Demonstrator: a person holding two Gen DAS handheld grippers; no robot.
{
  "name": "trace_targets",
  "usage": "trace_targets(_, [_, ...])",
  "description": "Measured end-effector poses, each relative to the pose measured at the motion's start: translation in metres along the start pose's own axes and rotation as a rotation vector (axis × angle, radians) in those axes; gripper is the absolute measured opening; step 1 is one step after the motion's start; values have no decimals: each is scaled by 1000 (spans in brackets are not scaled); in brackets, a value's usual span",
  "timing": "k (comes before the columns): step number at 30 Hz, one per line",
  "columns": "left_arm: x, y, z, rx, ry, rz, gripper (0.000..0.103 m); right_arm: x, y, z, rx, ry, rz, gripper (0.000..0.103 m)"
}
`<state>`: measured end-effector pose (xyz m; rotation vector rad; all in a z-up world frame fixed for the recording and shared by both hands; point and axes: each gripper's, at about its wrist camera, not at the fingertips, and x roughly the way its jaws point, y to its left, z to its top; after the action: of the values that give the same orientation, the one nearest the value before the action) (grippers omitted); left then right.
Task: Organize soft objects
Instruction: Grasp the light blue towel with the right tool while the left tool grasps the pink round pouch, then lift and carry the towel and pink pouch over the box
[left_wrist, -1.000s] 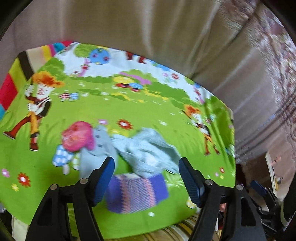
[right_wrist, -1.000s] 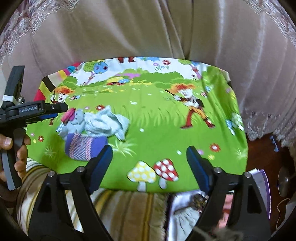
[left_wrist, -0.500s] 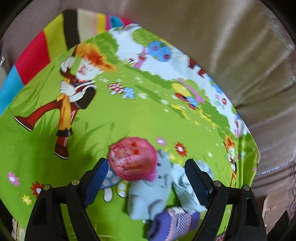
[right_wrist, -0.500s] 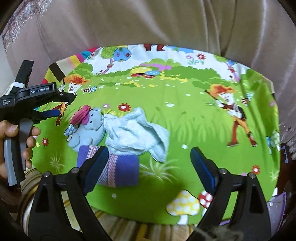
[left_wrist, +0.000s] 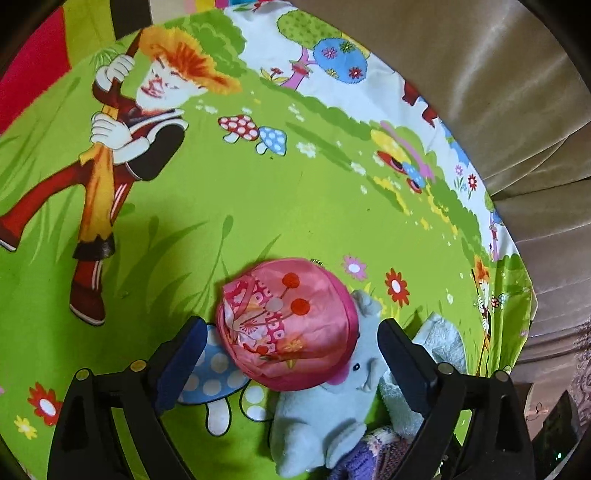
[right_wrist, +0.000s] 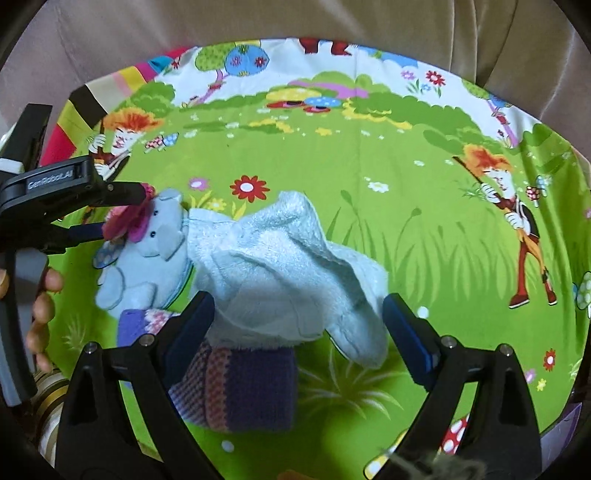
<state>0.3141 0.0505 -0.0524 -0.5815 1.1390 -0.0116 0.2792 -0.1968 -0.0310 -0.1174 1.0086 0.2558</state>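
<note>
Soft toys (right_wrist: 155, 251), cartoon-print green cloth (right_wrist: 369, 221), beige curtain (right_wrist: 332, 22) behind

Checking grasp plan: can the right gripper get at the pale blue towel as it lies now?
Probably yes. The right gripper, jaws open, already straddles the towel, which lies on top of the knitted purple piece, nothing covering it.

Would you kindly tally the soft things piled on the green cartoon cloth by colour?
Pink: 1, the pink pouch
Pale blue: 2, the elephant plush and the crumpled towel
Purple: 1, the knitted roll
Total: 4
</note>
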Motion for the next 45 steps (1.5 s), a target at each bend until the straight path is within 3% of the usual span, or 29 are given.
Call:
trace_targets(2, [1,-2,1,25,4,6,93,7,2,1,-9,11,2,94])
trace_targets(5, [2,-7,0,69,-2,27,76,12,5,3,-12,12,10,95])
trace_targets(9, [1,-6,-2,85,-12,17,75,27,8,6,-29,33,-5,97])
trace_targets(16, [-29,-3,-5,87,-115,17,75,42,11,7,-56,40,-28,97])
trace_targets(19, [-40,-3,-8,89,-153,19,75,41,17,6,-95,28,-46,82])
trace_targets(21, [-46,-3,-11,89,-171,20,75,37,18,8,-105,15,-53,51])
trace_targets(23, [-51,-2,-15,88,-188,15,75,34,17,9,-109,5,-59,35])
trace_targets(26, [-56,-4,-23,95,-210,20,75,29,14,6,-101,-24,-55,23])
trace_targets(38, [-82,-38,-65,221,-314,84,75,-33,-2,0,2,-210,-79,19])
trace_targets(45, [-96,-58,-96,290,-347,112,75,-67,-8,-25,37,-255,-99,19])
